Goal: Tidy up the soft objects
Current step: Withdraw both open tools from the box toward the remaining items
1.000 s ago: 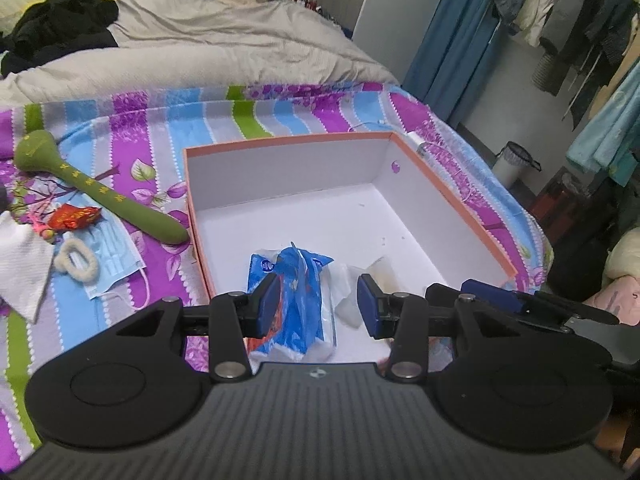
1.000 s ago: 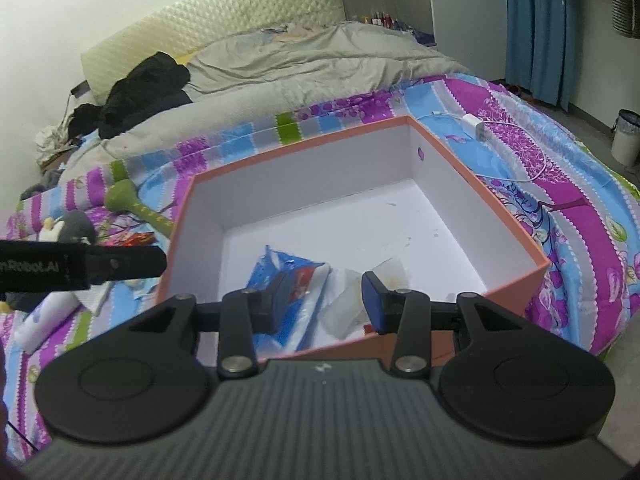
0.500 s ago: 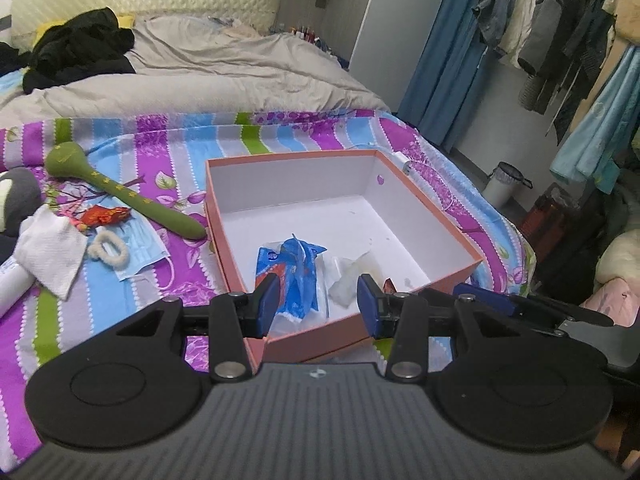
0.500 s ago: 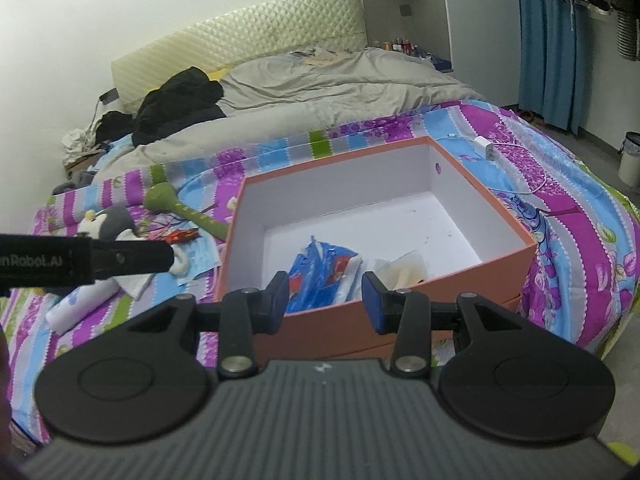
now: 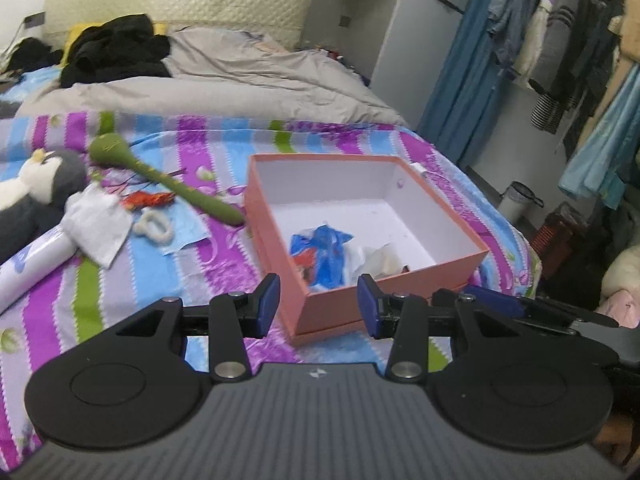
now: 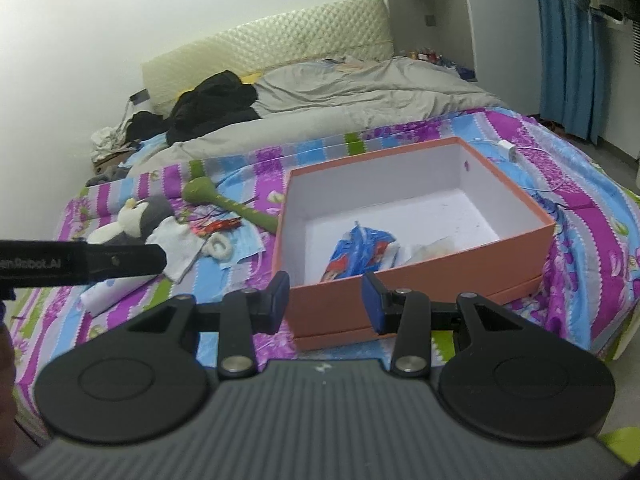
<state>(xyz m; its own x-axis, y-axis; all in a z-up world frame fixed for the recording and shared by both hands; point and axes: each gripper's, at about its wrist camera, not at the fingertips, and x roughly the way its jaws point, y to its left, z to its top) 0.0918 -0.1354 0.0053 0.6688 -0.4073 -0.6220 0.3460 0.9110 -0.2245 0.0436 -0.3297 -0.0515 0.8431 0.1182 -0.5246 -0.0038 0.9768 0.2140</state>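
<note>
An orange box [image 5: 340,308] [image 6: 420,280] with a white inside stands on the striped bedspread. In it lie a blue plastic packet [image 5: 322,252] [image 6: 356,254] and crumpled white tissue [image 5: 376,258] [image 6: 424,250]. Left of the box are a green soft mallet [image 5: 168,180] [image 6: 232,204], a plush penguin [image 5: 36,188] [image 6: 132,220], a white cloth [image 5: 98,222] [image 6: 176,242], a white scrunchie [image 5: 154,226] [image 6: 220,246], a blue face mask [image 5: 188,236] and a red wrapper [image 5: 150,200]. My left gripper [image 5: 318,306] and right gripper [image 6: 325,302] both hover open and empty, short of the box's near wall.
A grey duvet [image 5: 248,76] and black clothes [image 5: 116,50] cover the far bed. A white roll [image 5: 32,260] lies at the left. A charger cable [image 6: 516,152] runs right of the box. Hanging clothes [image 5: 568,40] and a bin [image 5: 520,200] stand at the right.
Both grippers have drawn back and risen from above the box's inside to outside its near wall. The packet and tissue stay in the box. More of the bed has come into view.
</note>
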